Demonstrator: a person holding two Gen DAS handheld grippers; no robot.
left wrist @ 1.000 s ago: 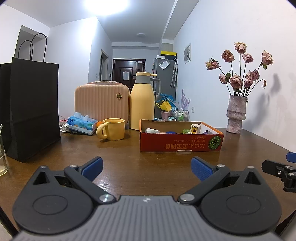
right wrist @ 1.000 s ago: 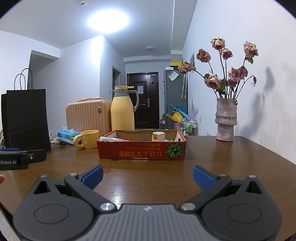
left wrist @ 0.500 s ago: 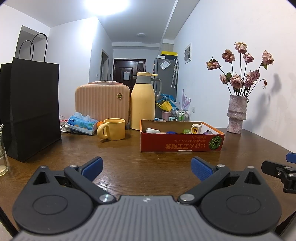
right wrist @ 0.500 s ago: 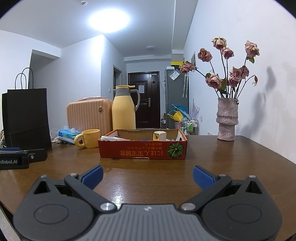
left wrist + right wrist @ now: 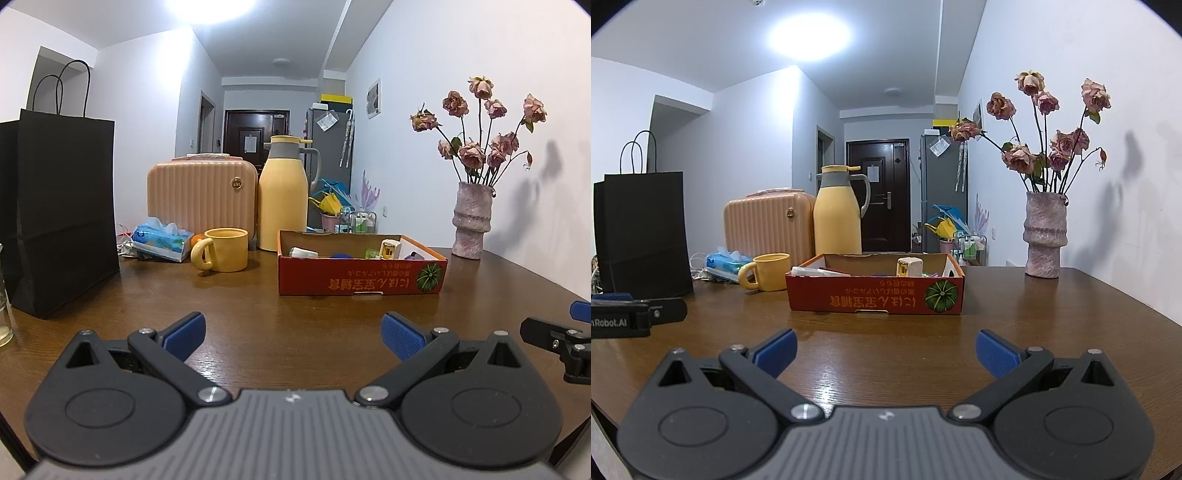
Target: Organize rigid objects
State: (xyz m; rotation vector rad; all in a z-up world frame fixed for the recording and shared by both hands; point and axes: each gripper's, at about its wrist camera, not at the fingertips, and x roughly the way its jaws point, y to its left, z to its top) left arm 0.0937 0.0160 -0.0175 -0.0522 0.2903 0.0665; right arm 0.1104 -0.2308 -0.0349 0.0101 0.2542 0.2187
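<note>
A shallow red cardboard box [image 5: 360, 282] [image 5: 875, 297] stands on the brown table, holding several small items, among them a white and yellow cube [image 5: 388, 248] [image 5: 909, 266]. A yellow mug [image 5: 223, 249] [image 5: 770, 271] sits left of the box. Behind it a yellow thermos jug [image 5: 283, 194] [image 5: 837, 212] stands upright. My left gripper [image 5: 293, 334] is open near the table's front edge, well short of the box, with nothing between its fingers. My right gripper [image 5: 885, 350] is open and empty too, also short of the box.
A black paper bag [image 5: 61, 206] stands at the left. A peach hard case [image 5: 201, 199] and a tissue pack [image 5: 162, 240] lie behind the mug. A vase of dried roses [image 5: 1044, 232] stands at the right by the wall. A glass [image 5: 3, 314] sits at the far left edge.
Both views have shifted only slightly; the box sits a touch further right in the right wrist view. Both grippers stay open.
</note>
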